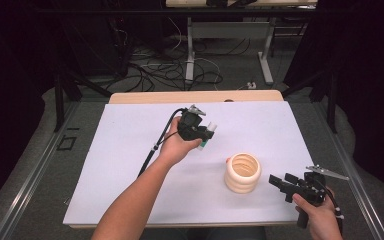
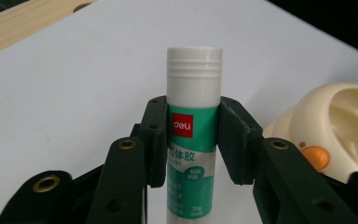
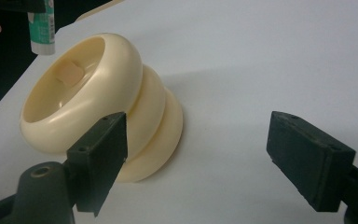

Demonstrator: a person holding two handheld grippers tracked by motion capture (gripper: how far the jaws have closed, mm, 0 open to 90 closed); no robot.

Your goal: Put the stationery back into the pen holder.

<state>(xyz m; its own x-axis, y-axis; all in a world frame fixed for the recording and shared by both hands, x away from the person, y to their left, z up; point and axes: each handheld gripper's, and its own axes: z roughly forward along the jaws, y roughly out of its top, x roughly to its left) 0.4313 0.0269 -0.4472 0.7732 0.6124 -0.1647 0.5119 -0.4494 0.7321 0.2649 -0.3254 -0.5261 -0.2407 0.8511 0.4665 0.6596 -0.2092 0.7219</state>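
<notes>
The left gripper clamps a glue stick across its green label, one pad on each flank, with the white ribbed cap standing clear above the jaws. In the high view the same gripper carries the glue stick in the air above the white mat, behind and to the left of a cream ribbed cup that stands upright with its mouth open to the ceiling. The right gripper has its jaws spread with nothing between them; one pad sits just before the wall of the cup, the other well off to the side over bare mat. In the high view this gripper waits at the cup's right, low over the mat.

The step in hand is judged to be the carrying of the stick to the cup for dropping in. To do it well, the stick should be brought over the centre of the mouth, with its lower end pointing down into the opening before the jaws part. The grip is near mid-body, so the stick should hang steady; a tilt at release could catch the rim or tip the light cup. The free gripper is well placed to steady the wall if the cup shifts.
</notes>
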